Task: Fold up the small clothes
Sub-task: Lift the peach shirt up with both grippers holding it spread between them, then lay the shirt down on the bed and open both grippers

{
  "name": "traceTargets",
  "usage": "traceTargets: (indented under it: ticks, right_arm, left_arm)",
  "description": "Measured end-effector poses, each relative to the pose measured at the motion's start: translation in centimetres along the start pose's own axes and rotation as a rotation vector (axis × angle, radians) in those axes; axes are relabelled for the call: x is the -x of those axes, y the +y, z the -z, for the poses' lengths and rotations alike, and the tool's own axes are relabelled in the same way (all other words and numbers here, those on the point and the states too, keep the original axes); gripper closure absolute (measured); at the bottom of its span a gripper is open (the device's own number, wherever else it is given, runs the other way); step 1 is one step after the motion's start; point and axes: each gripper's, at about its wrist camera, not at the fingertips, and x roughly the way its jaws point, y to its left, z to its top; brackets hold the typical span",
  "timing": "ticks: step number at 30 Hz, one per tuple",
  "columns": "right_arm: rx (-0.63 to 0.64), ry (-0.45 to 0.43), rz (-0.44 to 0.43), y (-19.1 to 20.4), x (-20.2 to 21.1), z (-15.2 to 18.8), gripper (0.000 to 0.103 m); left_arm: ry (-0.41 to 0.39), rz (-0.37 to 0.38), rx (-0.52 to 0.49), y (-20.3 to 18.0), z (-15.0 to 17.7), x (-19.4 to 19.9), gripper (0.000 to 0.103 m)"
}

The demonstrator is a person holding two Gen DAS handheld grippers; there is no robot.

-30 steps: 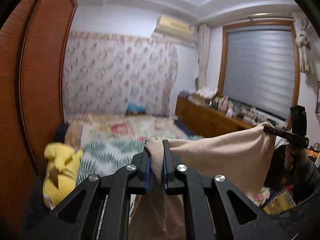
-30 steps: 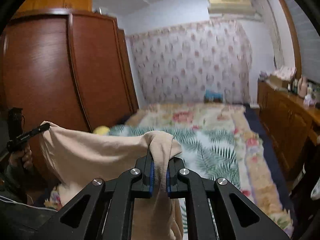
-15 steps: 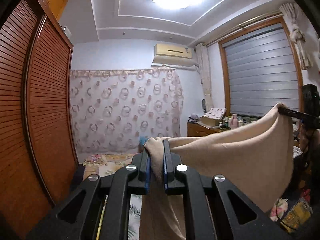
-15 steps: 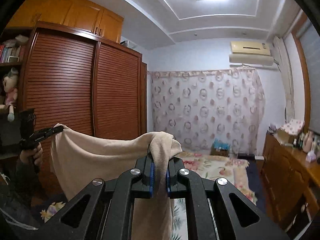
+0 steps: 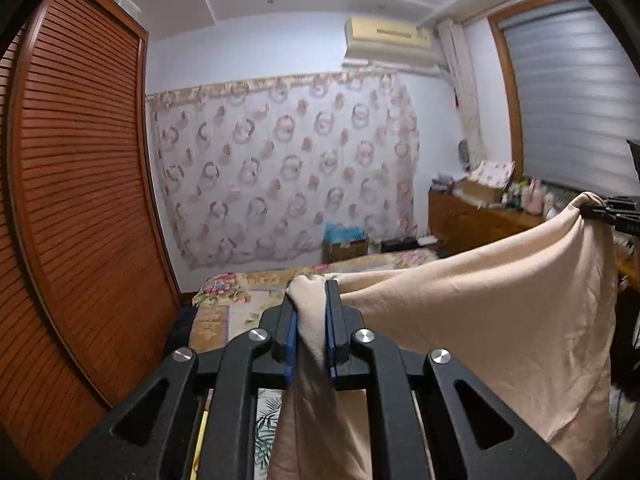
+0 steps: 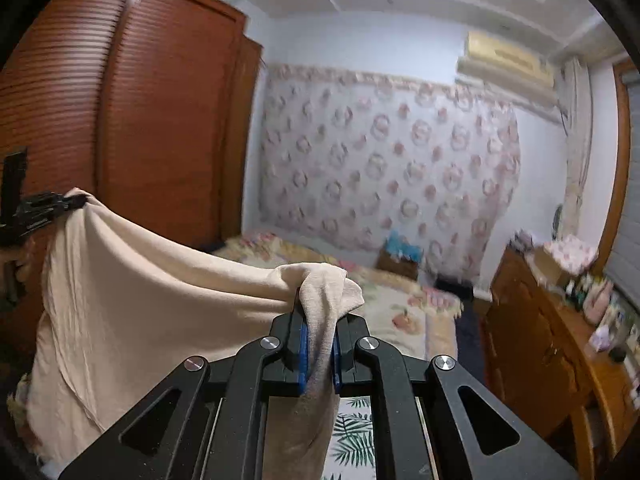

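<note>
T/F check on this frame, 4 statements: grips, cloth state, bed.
1. Both tools are clamped on the beige cloth. True: left tool and right tool each pinch a bunched corner.
2. The cloth lies flat on the bed. False: it hangs in the air between the tools.
3. The wardrobe doors are open. False: the slatted doors are shut.
4. An air conditioner is mounted above the patterned curtain. True.
</note>
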Motion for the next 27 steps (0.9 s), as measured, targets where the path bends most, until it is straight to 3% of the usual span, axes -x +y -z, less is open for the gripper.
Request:
traceTargets:
  ticks: [3, 4, 7, 8, 10, 12, 14, 20, 27]
  right_arm:
    - [-0.017, 0.128, 0.006, 0.3, -5.4, 1.7, 0.08]
    - [-0.013, 0.197, 0.033, 0.3, -7.5, 2.9, 0.078]
    - [-0.018, 0.279, 0.049, 0.6, -10.0, 5.1, 0.078]
    - [-0.025, 0.291, 0.048, 0.8, -10.4, 5.4, 0.078]
    - [-0.046, 0.311, 0.046, 0.5, -10.9, 6.3, 0.065]
    - [-0.061, 0.317, 0.035, -0.1, -11.7, 5.8, 0.058]
    - [-0.085, 0.329, 0.027, -0.5, -11.6, 5.8, 0.057]
    - [-0.172, 0.378, -0.034, -3.1, -12.6, 8.1, 0.057]
    - [-0.259, 0.428, -0.124, -4.1, -10.6, 9.2, 0.057]
  left_arm:
    - [0.094, -0.001, -0.032, -0.5, 2.6, -4.1, 0.087]
    - [0.134, 0.001, -0.042, -0.4, 3.9, -5.6, 0.084]
    - [0.227, 0.002, -0.046, 0.1, 7.2, -8.5, 0.081]
    - [0.255, 0.009, -0.041, 0.1, 7.9, -8.7, 0.073]
    - [0.293, 0.023, -0.017, 0.5, 9.7, -9.2, 0.057]
    - [0.315, 0.046, -0.001, 0.5, 10.7, -9.1, 0.05]
    - [0.362, 0.064, 0.016, 0.4, 12.2, -8.9, 0.028]
    - [0.459, 0.138, 0.02, -0.9, 15.9, -8.1, 0.027]
    - [0.54, 0.22, 0.093, -2.5, 19.4, -6.1, 0.027]
